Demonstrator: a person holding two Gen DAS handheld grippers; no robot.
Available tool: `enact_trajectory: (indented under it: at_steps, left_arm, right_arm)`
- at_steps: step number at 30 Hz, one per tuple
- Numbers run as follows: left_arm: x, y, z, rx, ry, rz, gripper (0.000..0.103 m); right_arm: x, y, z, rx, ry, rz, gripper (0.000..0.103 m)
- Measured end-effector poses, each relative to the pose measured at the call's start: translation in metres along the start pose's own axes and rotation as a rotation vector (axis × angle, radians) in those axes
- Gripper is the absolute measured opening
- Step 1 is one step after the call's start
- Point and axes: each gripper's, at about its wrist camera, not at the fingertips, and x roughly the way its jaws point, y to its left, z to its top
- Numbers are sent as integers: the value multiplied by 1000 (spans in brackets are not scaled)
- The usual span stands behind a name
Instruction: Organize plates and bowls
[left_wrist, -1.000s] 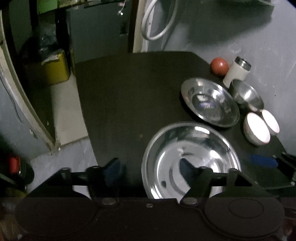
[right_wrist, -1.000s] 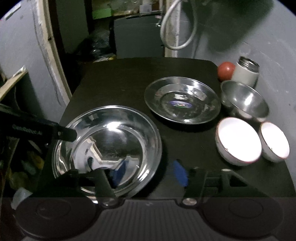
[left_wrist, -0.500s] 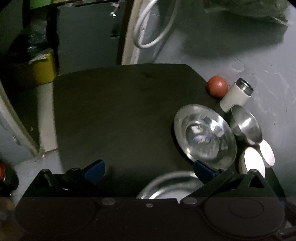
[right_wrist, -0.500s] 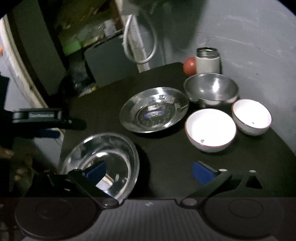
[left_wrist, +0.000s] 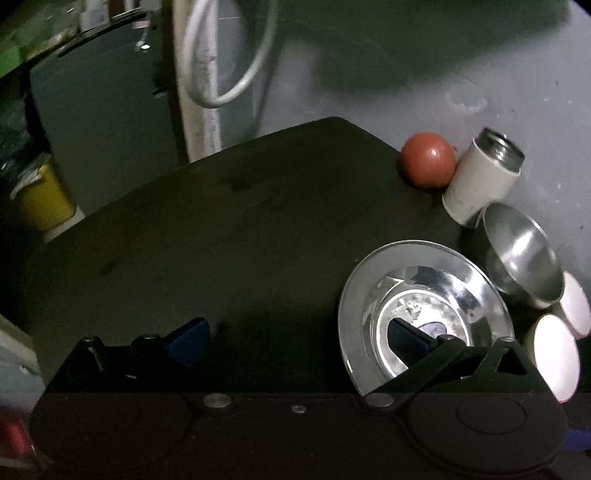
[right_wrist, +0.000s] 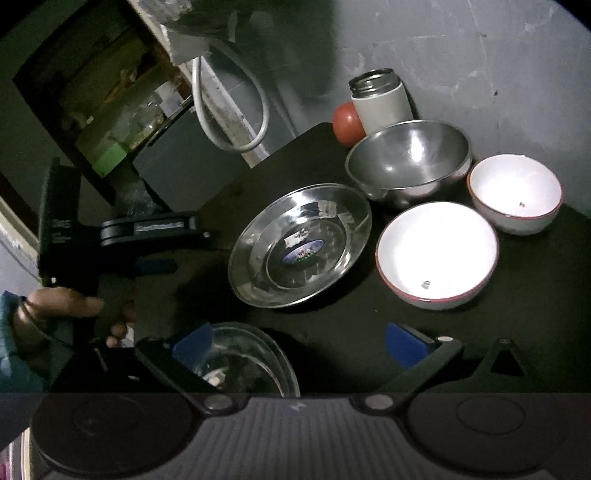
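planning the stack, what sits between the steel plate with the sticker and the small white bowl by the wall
In the right wrist view, the larger white bowl sits between the steel plate and the small white bowl.

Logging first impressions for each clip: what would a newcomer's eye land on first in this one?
Probably the two glaring white bowls with red rims at the table's right edge, beside a steel bowl. Next, the shiny steel plate with a sticker mid-table, and the red ball by a white flask at the wall. Both grippers are open and empty.
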Motion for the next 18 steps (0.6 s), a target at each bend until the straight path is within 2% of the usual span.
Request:
enact_trajectory:
  at_steps: [4,10,18]
  left_arm:
    - [12,-5,6,57,15,4,102]
    - [20,-12,9,79,17,-7,97]
    - [22,-17,11,87,16,-13,85]
  right_arm:
    - [9,0,1,52,-7,-5,102]
    - [24,2,1,86,-20,-67,83]
    - [31,0,4,134,-30,-104,71]
